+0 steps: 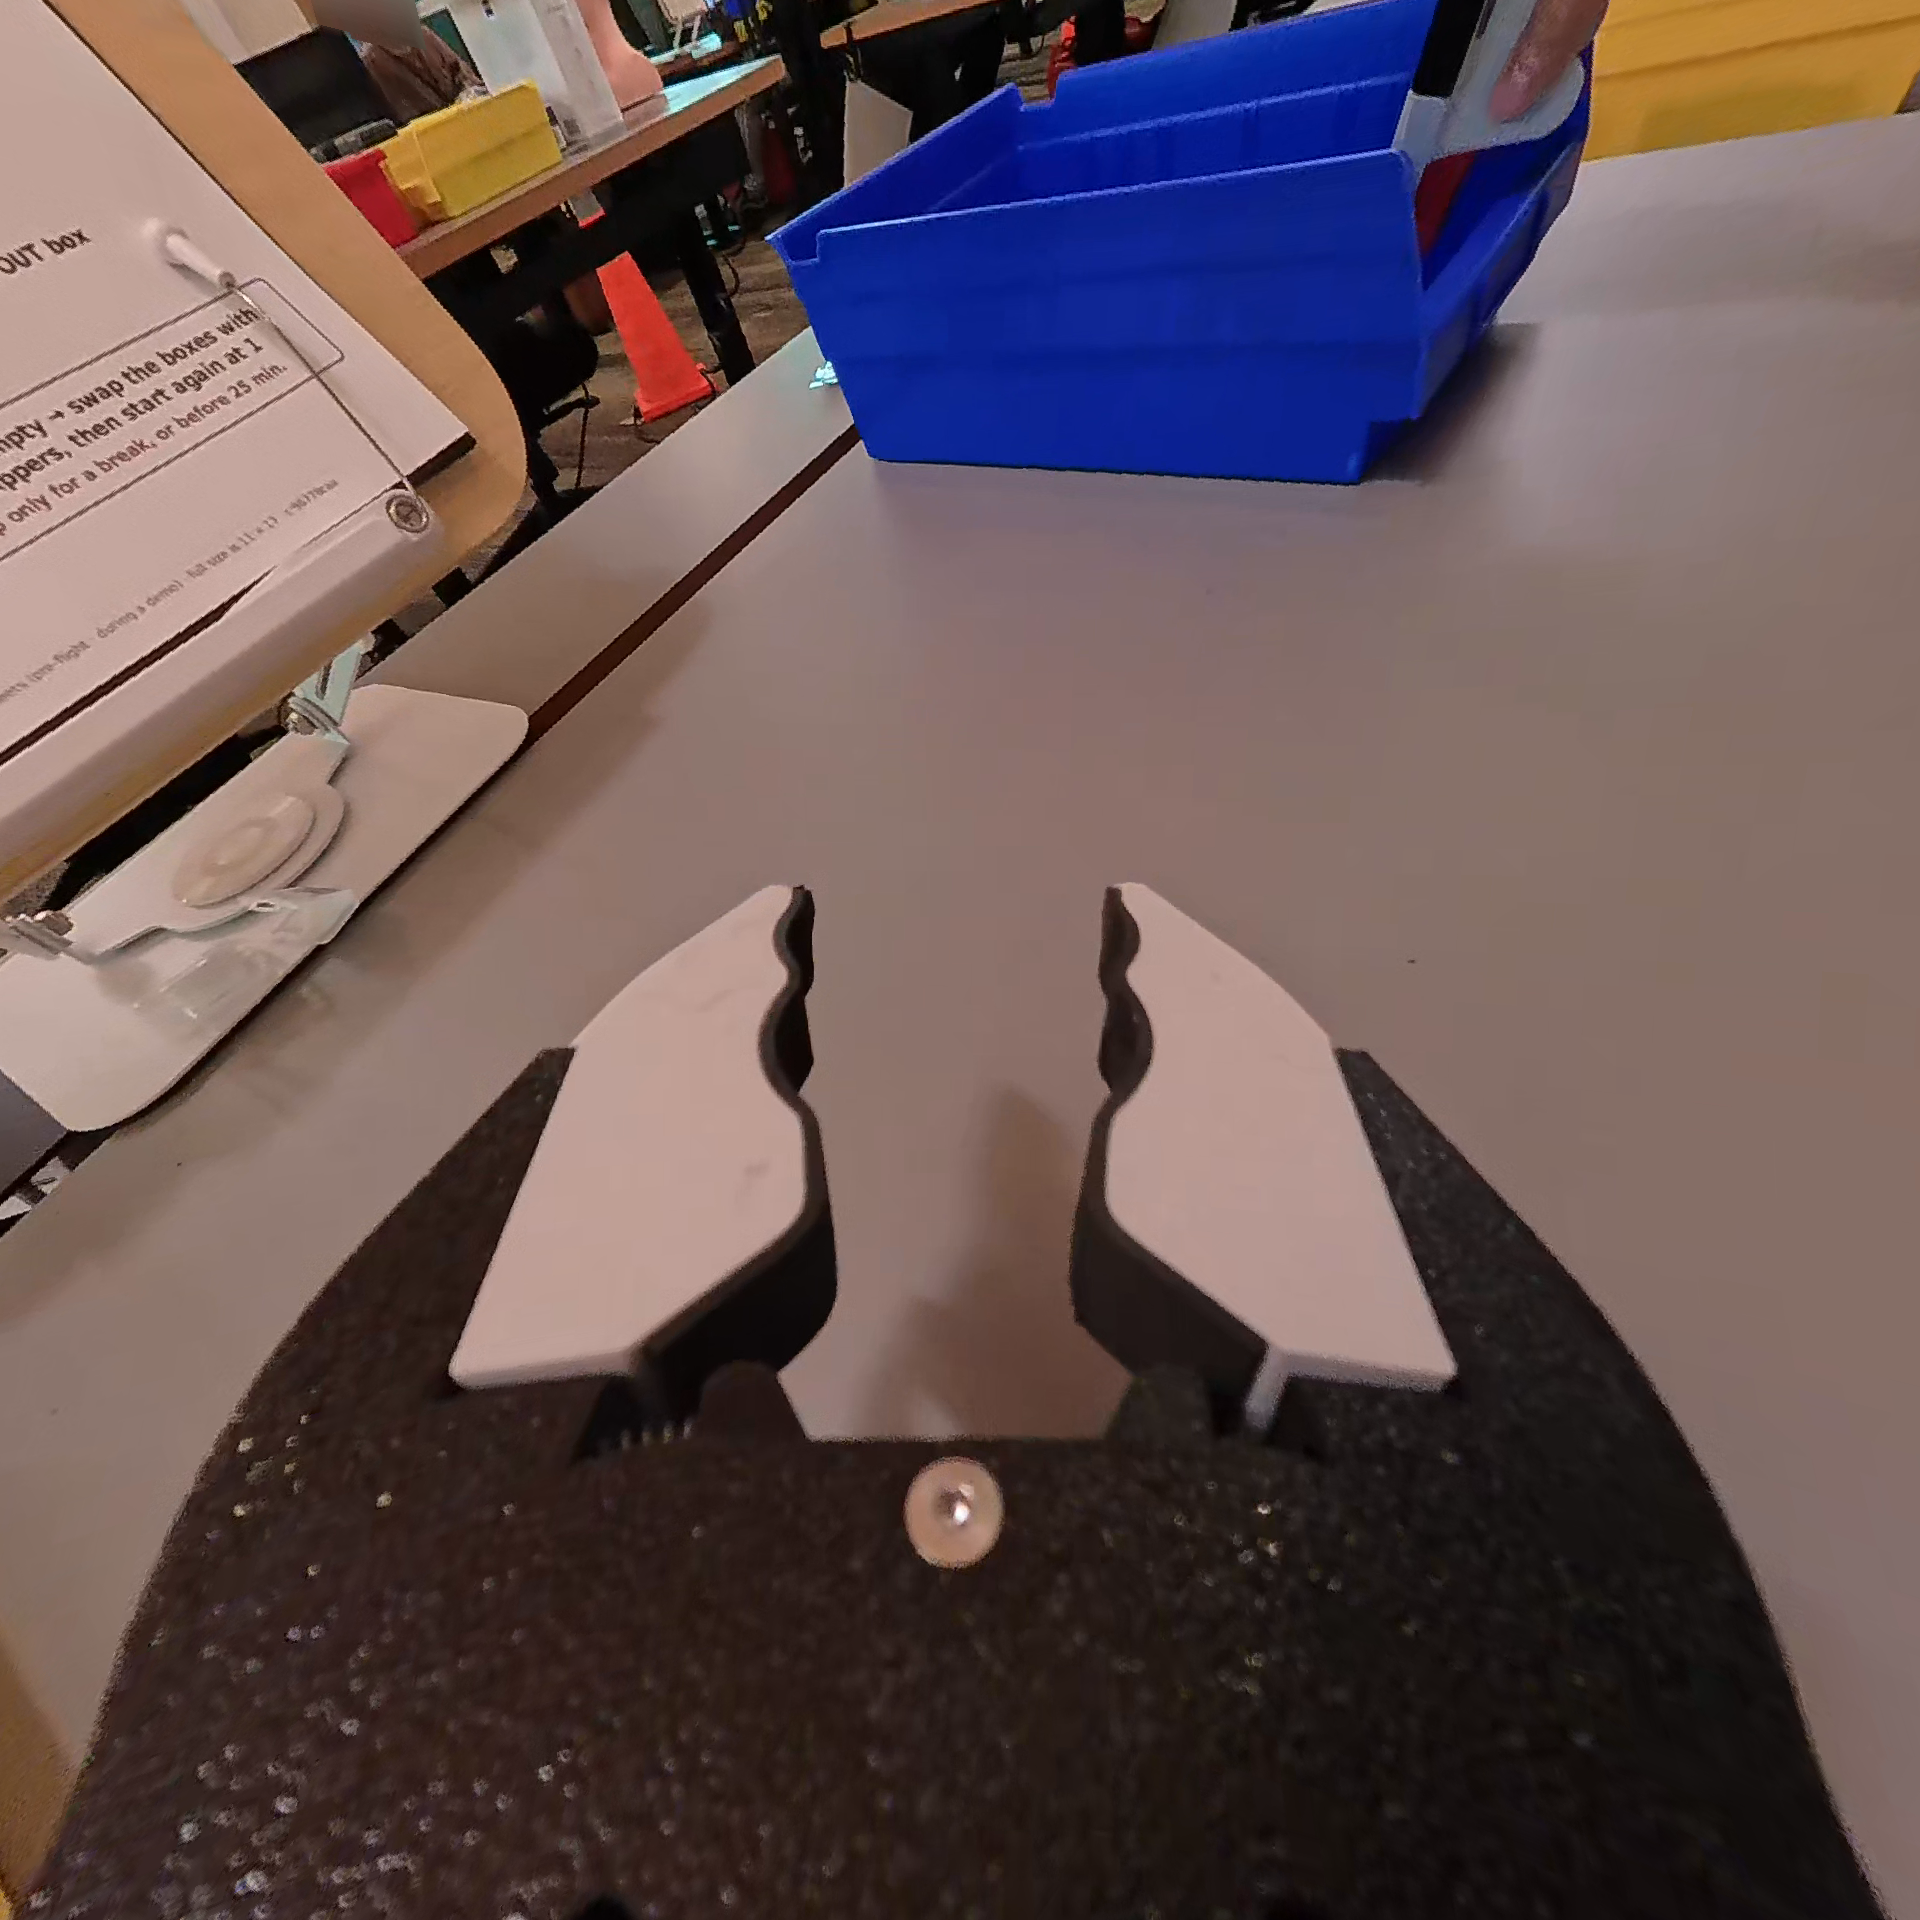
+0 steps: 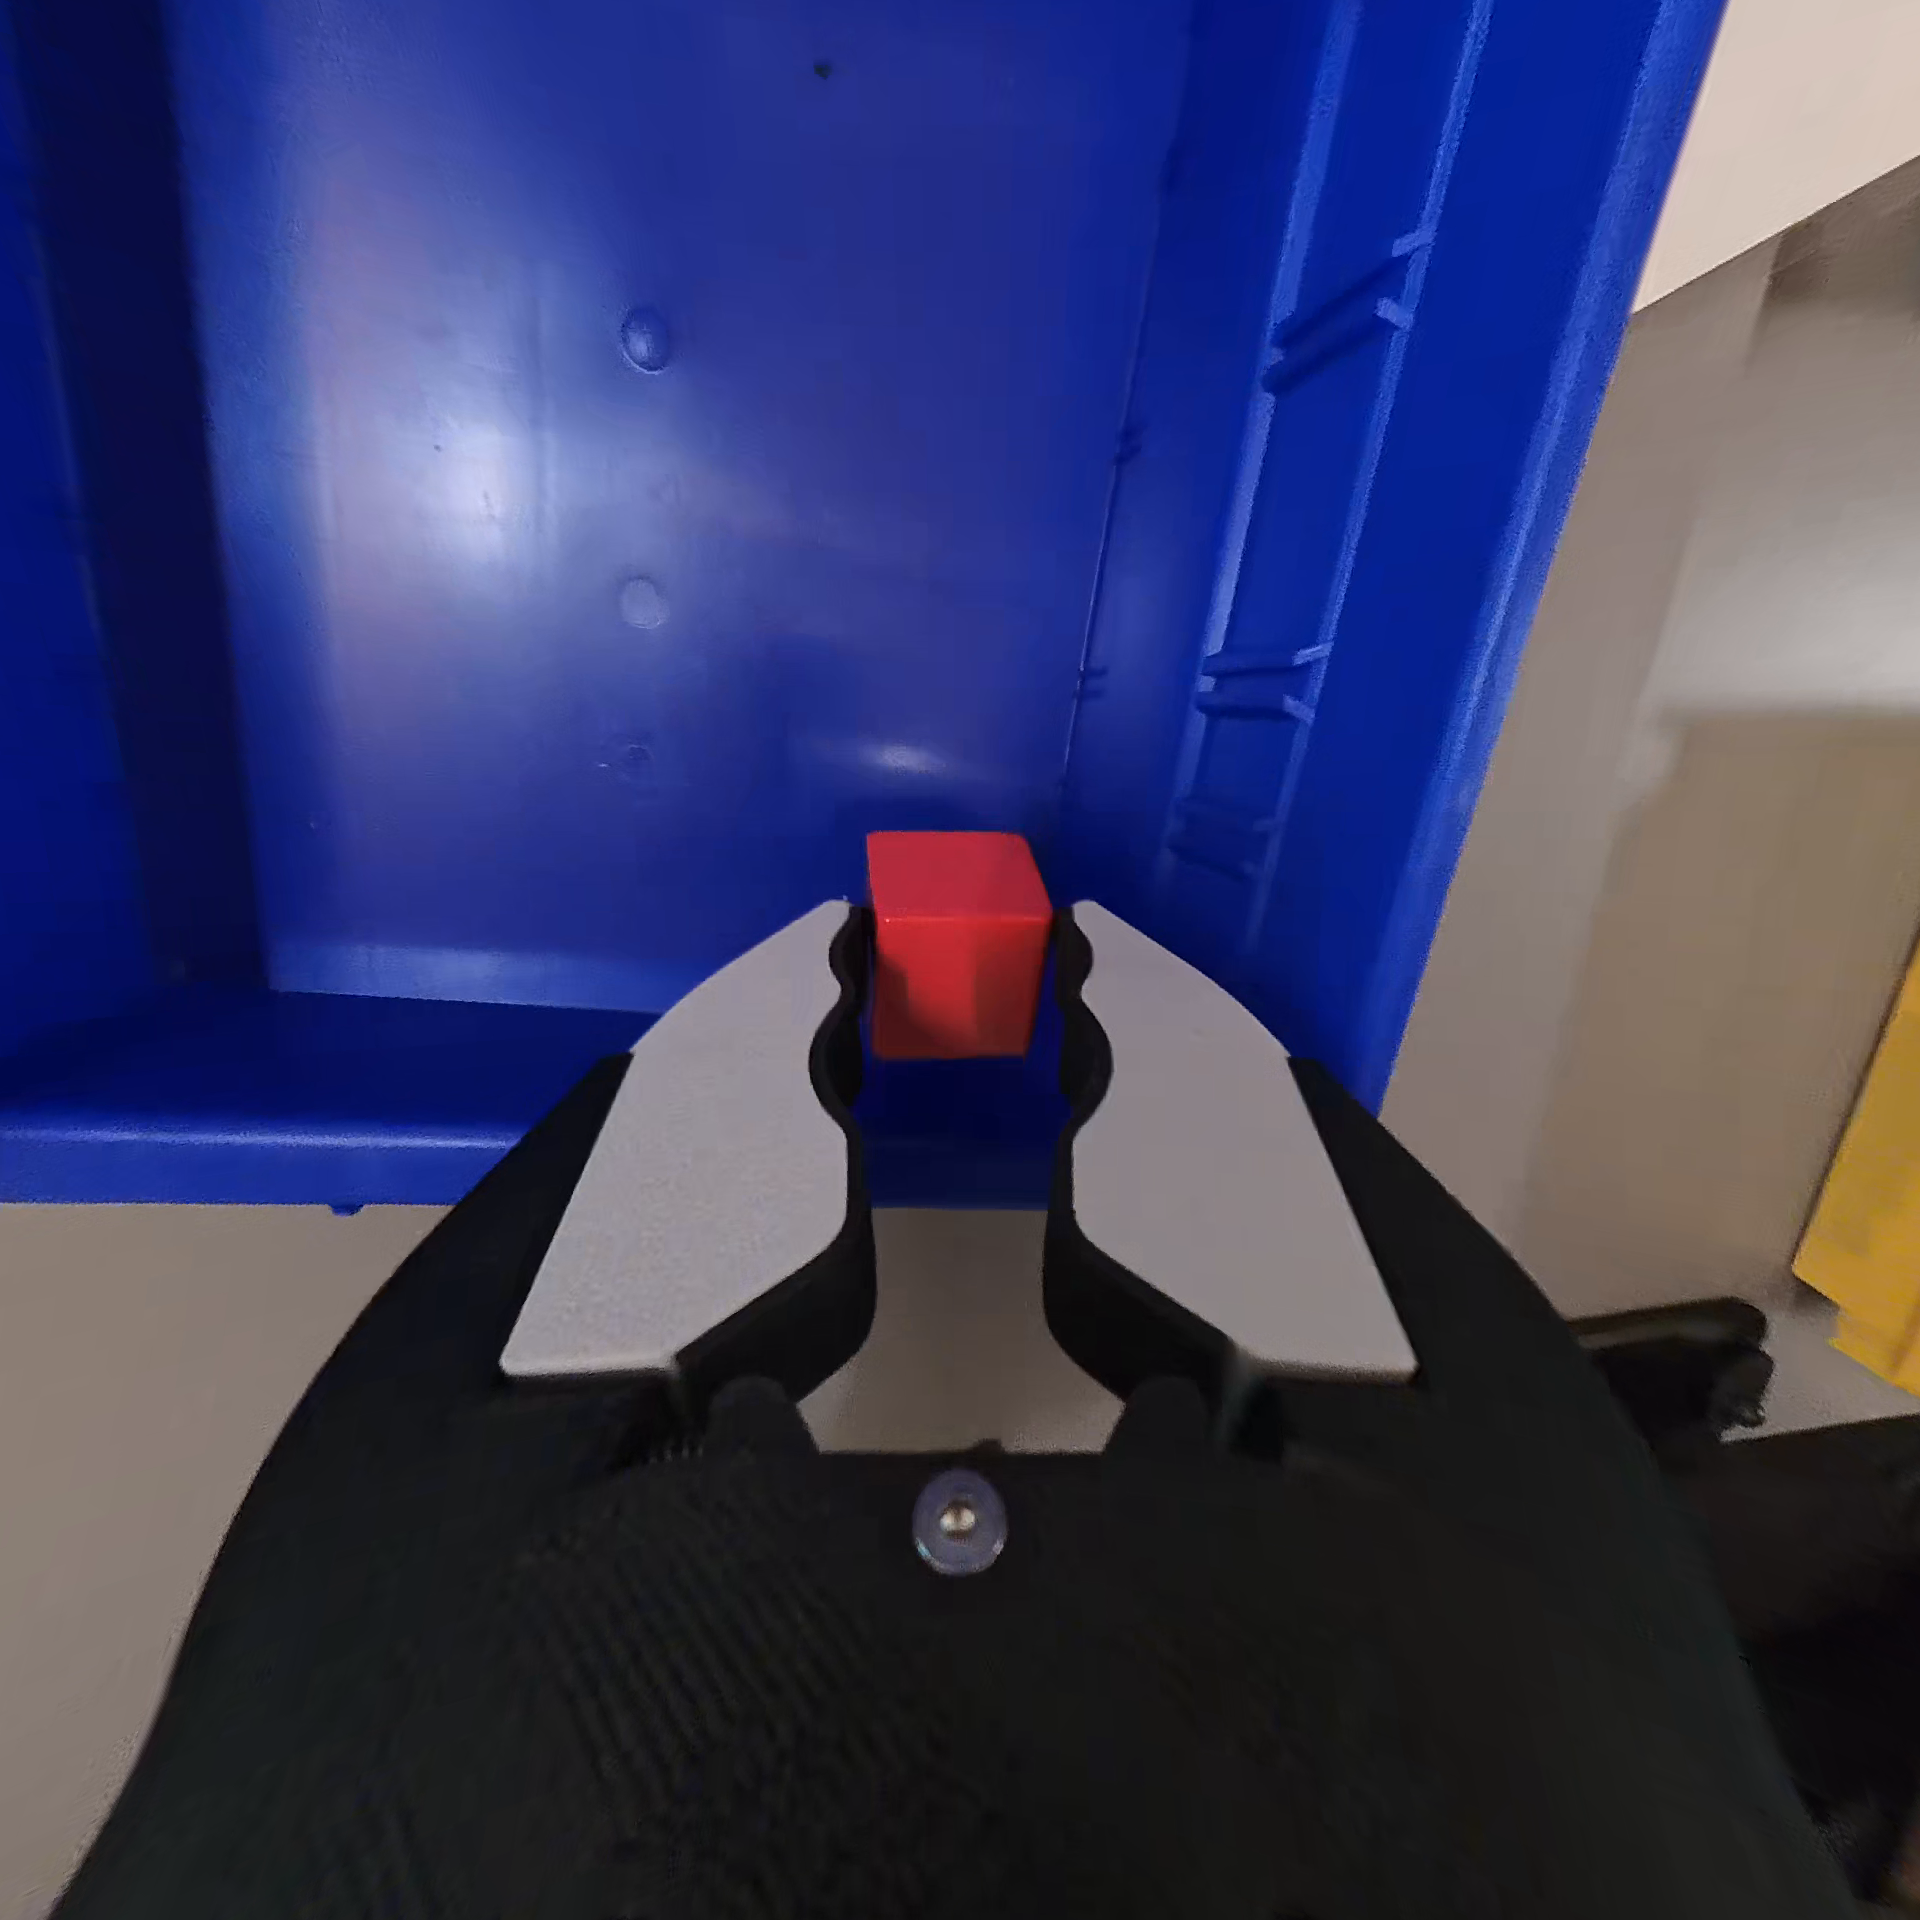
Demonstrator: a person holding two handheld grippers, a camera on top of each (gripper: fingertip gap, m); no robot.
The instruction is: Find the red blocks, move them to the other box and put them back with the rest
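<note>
In the left wrist view the left gripper (image 1: pixel 956 914) hangs low over the bare grey table (image 1: pixel 1247 727), its fingers (image 1: pixel 665 1122) spread apart with nothing between them; it looks parked well short of the blue bin (image 1: pixel 1122 343), probably to leave that bin free for the other hand. The bin stands toward the table's far edge, and at its far right corner the right gripper (image 1: pixel 1475 114) dips inside with a person's hand on it and a sliver of red showing just below its pale fingers. By the table's left edge stands a white instruction sign on a stand (image 1: pixel 187 416), and a yellow bin (image 1: pixel 478 145) sits on another table behind. The right wrist view fills in what that distant glimpse cannot: the right gripper's fingers (image 2: pixel 717 1122) are closed on a red block (image 2: pixel 956 956), the dark pads pressing its two side faces, held above the bin's floor near its right wall (image 2: pixel 1299 623), which suits either lowering it in or lifting it out. This view also shows the bin's floor otherwise bare, which the left view's low angle hides, while only the left view shows the bin's place on the table.
</note>
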